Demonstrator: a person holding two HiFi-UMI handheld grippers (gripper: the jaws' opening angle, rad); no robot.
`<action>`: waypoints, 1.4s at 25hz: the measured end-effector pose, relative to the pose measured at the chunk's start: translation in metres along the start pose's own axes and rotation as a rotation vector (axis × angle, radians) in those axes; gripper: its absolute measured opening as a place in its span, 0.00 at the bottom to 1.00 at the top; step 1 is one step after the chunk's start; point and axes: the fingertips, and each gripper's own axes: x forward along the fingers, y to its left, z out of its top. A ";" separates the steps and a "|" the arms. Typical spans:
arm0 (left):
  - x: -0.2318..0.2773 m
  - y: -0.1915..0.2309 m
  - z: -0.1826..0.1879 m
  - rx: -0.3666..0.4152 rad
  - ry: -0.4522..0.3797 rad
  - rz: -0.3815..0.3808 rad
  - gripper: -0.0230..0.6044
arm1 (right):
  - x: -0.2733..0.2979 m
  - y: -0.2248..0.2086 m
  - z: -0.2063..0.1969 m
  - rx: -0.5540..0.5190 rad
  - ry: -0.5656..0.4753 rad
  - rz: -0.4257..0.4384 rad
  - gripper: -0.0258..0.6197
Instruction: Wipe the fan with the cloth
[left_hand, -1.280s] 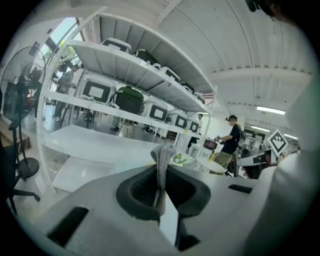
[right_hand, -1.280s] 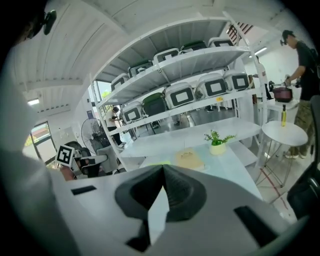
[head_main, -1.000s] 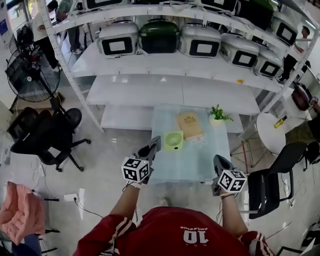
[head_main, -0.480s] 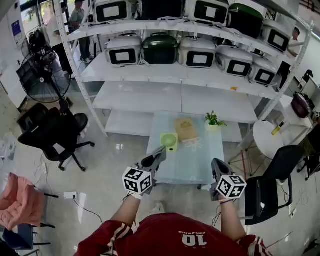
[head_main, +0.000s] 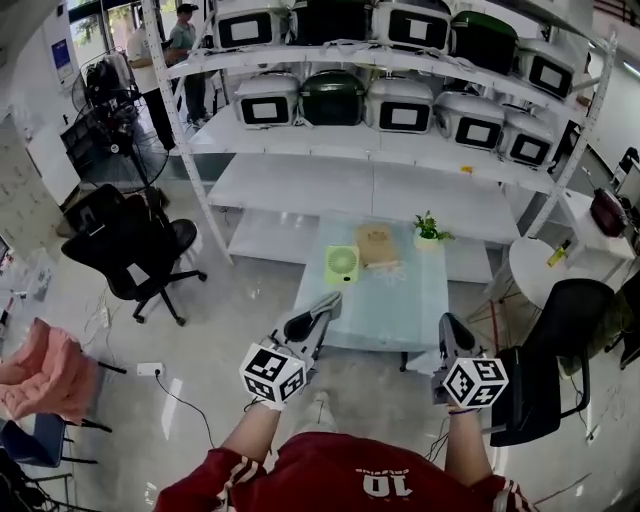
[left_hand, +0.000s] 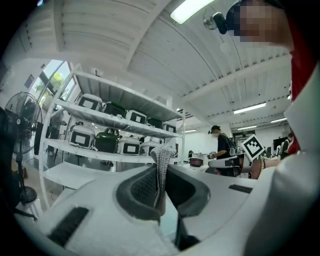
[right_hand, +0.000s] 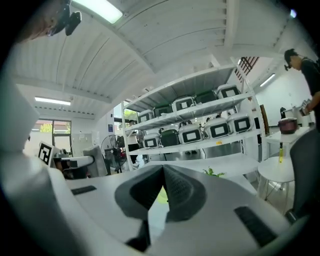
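Fan (head_main: 342, 264) beyond cloth (left_hand: 161, 162) in left claw (head_main: 330, 300)

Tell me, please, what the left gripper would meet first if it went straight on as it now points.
Likely the green fan on the table: the left gripper points over the near corner toward it. Height is unclear; it might pass above.

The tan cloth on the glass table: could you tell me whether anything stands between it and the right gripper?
Nothing visible does: only bare glass table separates the right gripper from the tan cloth.
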 end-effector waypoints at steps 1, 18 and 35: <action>-0.008 -0.010 0.005 0.007 -0.015 0.004 0.08 | -0.011 0.003 0.003 -0.001 -0.015 0.007 0.05; -0.080 -0.108 0.032 0.017 -0.088 0.036 0.08 | -0.120 0.028 0.014 -0.088 -0.125 0.037 0.05; -0.096 -0.126 0.025 0.013 -0.064 0.038 0.08 | -0.147 0.031 0.012 -0.097 -0.145 0.028 0.04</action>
